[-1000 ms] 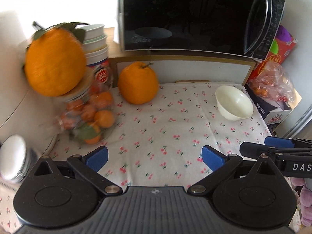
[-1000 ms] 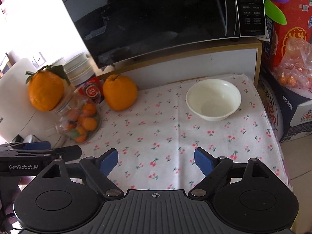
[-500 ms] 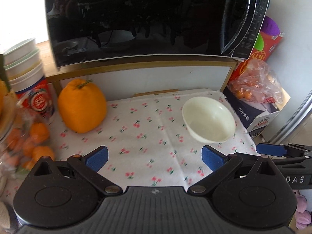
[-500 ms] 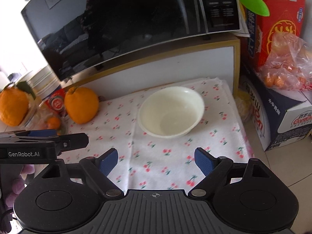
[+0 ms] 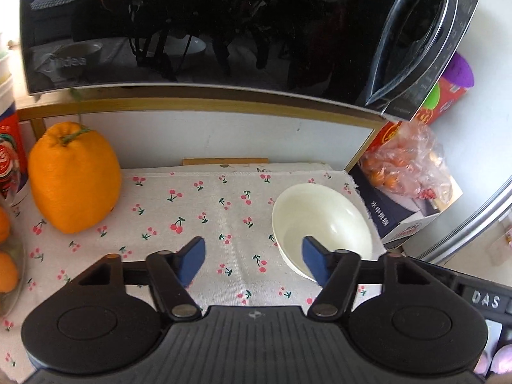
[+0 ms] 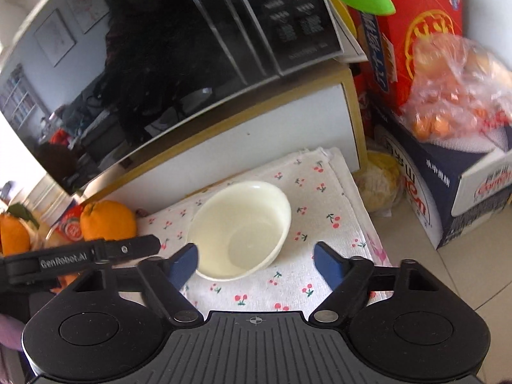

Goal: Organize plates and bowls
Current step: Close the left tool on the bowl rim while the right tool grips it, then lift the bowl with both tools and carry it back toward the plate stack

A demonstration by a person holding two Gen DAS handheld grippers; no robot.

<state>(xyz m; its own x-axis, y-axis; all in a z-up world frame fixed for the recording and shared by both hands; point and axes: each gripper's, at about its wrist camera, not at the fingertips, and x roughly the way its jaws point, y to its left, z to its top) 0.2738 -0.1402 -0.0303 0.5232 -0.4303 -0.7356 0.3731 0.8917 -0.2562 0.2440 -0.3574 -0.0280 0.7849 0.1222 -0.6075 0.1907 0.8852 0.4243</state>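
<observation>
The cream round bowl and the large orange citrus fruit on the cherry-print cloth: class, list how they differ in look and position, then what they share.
1. The cream round bowl is pale, hollow and empty; the large orange citrus fruit is solid, vivid orange, with a green stem.
2. In the left wrist view, the bowl sits right, near the cloth's edge; the fruit sits left.
3. The fruit stands taller than the bowl.
Both rest on the cherry-print cloth.

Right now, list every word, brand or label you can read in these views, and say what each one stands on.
"GenRobot.AI": side of the left gripper, seen from the right wrist.
"DAS": side of the right gripper, cut off at the frame edge.
"Midea": faint, on the microwave door.
Chinese characters on the dark blue box: too small to read.
Microwave keypad labels, red box print, red cup logo: blurred, not readable.
</observation>
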